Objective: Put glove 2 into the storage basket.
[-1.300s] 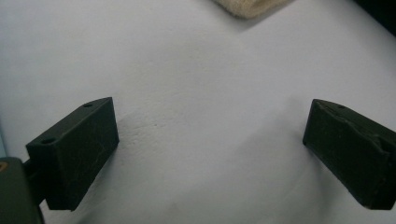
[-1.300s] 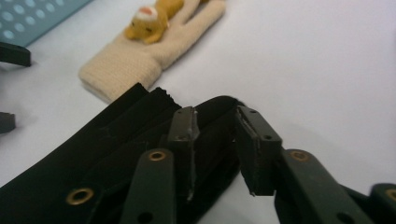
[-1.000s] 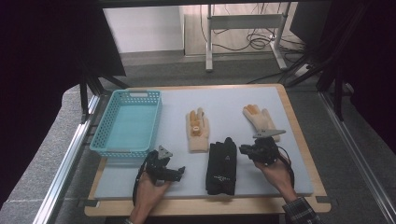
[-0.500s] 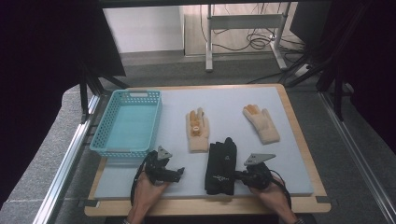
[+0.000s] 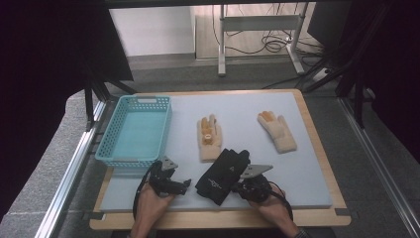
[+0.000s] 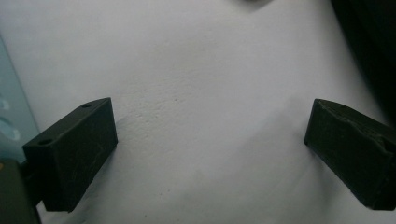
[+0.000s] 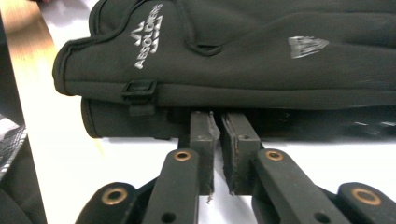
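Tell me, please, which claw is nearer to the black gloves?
The right claw: its nearly shut tips are at the edge of the black gloves. The left claw rests open on the mat, apart from them, toward the basket.

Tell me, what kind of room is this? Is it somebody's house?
Probably not a house; it looks like a lab or workshop. The table sits in a metal frame, cables lie on the floor behind it, and gloves and a basket are laid out neatly for practice.

Table (image 5: 307, 163) bears basket (image 5: 136, 131), black gloves (image 5: 223, 176), tan gloves (image 5: 210, 139)
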Motion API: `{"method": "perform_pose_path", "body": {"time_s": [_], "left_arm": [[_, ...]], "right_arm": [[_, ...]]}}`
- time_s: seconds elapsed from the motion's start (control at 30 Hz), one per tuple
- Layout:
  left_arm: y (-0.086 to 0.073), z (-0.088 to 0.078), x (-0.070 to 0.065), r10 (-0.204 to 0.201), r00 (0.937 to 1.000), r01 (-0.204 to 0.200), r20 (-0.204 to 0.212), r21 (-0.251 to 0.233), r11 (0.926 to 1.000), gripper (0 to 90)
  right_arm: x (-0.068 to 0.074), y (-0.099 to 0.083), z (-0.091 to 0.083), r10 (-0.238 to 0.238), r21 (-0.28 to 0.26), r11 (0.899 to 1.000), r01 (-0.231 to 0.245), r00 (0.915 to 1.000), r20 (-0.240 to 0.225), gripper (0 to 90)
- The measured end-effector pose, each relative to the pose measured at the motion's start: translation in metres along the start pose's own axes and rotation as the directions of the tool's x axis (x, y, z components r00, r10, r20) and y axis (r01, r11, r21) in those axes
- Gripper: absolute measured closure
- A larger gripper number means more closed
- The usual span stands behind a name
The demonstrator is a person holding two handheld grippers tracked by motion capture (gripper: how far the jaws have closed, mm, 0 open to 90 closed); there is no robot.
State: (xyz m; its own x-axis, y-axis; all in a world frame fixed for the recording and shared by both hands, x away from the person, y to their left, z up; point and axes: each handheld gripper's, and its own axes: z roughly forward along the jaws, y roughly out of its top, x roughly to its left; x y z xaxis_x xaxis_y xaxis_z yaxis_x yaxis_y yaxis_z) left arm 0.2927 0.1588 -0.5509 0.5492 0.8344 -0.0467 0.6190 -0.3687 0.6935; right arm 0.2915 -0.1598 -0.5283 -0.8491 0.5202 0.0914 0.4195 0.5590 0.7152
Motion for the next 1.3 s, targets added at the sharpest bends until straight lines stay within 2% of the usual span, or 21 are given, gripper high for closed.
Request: {"method": "perform_pose_path", "body": {"time_s": [0.13,0.23,0.3,0.47,0.63,0.77,0.83,0.9,1.0,1.13,1.3], "left_arm": [[0.0,0.0,0.0,-0.004,1.0,0.004,-0.001,-0.001,1.0,2.3],[0.0,0.0,0.0,-0.005,1.0,0.005,0.0,-0.002,1.0,2.3],[0.0,0.0,0.0,-0.005,1.0,0.005,0.001,-0.002,1.0,2.3],[0.0,0.0,0.0,-0.006,1.0,0.006,0.002,-0.002,1.0,2.3],[0.0,0.0,0.0,-0.006,1.0,0.006,0.003,-0.002,1.0,2.4],[0.0,0.0,0.001,-0.001,1.0,0.001,0.005,0.0,1.0,2.4],[0.001,0.0,0.001,0.001,1.0,-0.001,0.007,0.003,1.0,2.5],[0.002,-0.002,0.001,0.001,1.0,-0.001,0.008,0.007,1.0,4.1],[0.006,-0.006,-0.002,0.003,0.9983,-0.001,0.058,-0.031,0.9995,7.8],[0.022,-0.01,-0.012,0.024,0.9942,-0.02,0.105,-0.038,0.9991,7.6],[0.041,-0.011,-0.021,0.006,0.9839,0.003,0.179,-0.051,0.9987,5.9]], "right_arm": [[-0.017,-0.007,-0.019,0.035,-0.034,0.999,-0.032,0.9966,0.074,73.3],[-0.035,-0.014,-0.033,0.058,-0.04,0.998,-0.052,0.9854,0.16,64.5],[-0.048,-0.019,-0.04,0.09,-0.041,0.996,-0.083,0.9774,0.191,58.7],[-0.076,-0.036,-0.056,0.155,-0.065,0.988,-0.142,0.948,0.278,44.9],[-0.091,-0.05,-0.064,0.184,-0.077,0.983,-0.167,0.9138,0.362,33.8],[-0.093,-0.051,-0.064,0.177,-0.076,0.984,-0.16,0.9139,0.366,30.1],[-0.092,-0.051,-0.063,0.178,-0.074,0.984,-0.162,0.9059,0.384,25.9],[-0.094,-0.051,-0.063,0.191,-0.078,0.982,-0.175,0.9057,0.378,25.7],[-0.093,-0.051,-0.063,0.184,-0.076,0.983,-0.168,0.9047,0.384,25.2],[-0.093,-0.051,-0.063,0.184,-0.077,0.983,-0.168,0.9043,0.385,25.0],[-0.093,-0.052,-0.063,0.185,-0.078,0.983,-0.168,0.904,0.385,24.9]]}}
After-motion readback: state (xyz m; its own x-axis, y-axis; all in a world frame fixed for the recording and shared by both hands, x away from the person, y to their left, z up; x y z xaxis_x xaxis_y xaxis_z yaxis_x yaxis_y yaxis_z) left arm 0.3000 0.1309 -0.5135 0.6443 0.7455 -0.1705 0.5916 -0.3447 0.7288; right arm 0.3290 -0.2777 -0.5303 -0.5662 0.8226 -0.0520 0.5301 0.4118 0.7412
